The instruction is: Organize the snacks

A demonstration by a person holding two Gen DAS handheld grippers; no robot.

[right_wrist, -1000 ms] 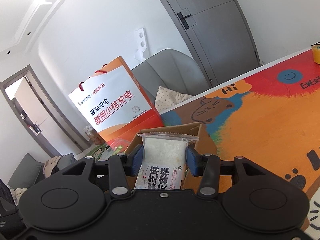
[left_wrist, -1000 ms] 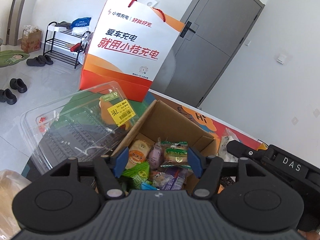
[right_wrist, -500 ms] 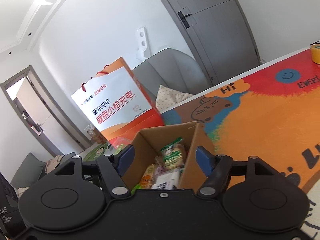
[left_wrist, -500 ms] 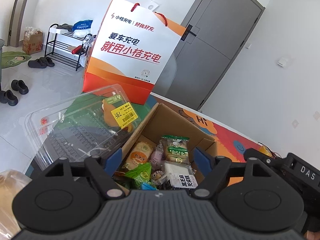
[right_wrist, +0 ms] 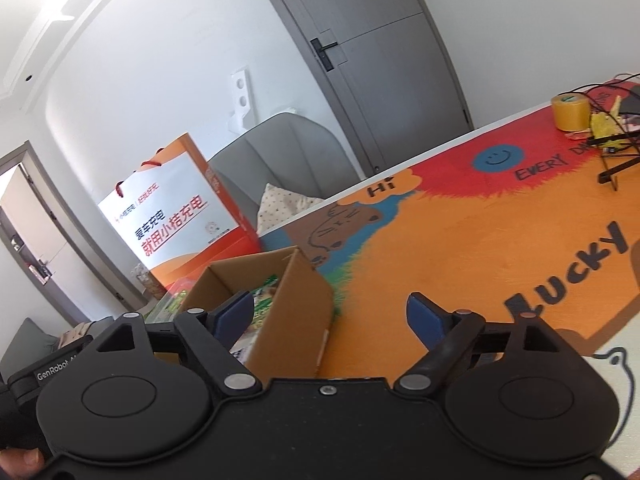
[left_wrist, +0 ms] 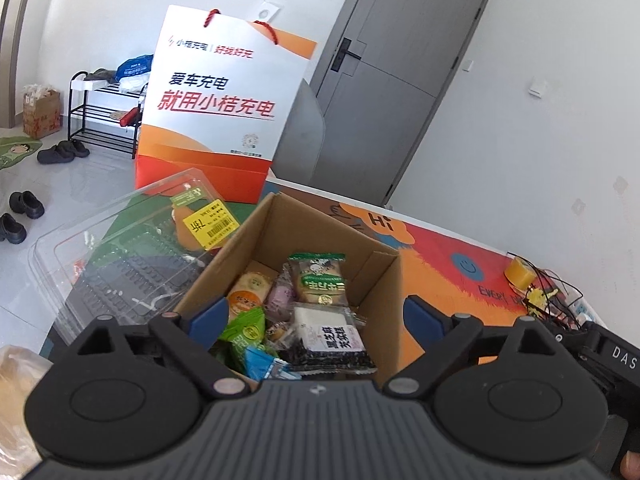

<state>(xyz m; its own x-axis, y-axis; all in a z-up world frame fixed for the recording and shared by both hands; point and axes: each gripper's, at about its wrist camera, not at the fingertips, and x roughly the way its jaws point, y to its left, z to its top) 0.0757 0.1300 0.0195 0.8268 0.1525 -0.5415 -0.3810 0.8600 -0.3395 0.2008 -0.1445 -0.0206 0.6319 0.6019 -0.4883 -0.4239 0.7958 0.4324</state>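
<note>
An open cardboard box (left_wrist: pixel 276 236) stands on the colourful table mat and holds several wrapped snacks. A white sesame-cake packet (left_wrist: pixel 330 330) lies on top near the front, a green-labelled packet (left_wrist: pixel 320 280) behind it. My left gripper (left_wrist: pixel 316 316) is open and empty, above the box's near side. My right gripper (right_wrist: pixel 330 314) is open and empty, to the right of the box (right_wrist: pixel 292 304), with its left finger over the box's rim.
An orange and white paper bag (left_wrist: pixel 220 108) stands behind the box. A clear plastic clamshell tray (left_wrist: pixel 120 256) lies to its left. A yellow tape roll (right_wrist: pixel 570 112) and tangled wires (right_wrist: pixel 612 136) sit at the far right of the mat (right_wrist: pixel 460 248).
My right gripper opened and dropped the white sesame-cake packet into the box, then swung right. My left gripper opened wider and pulled back a little.
</note>
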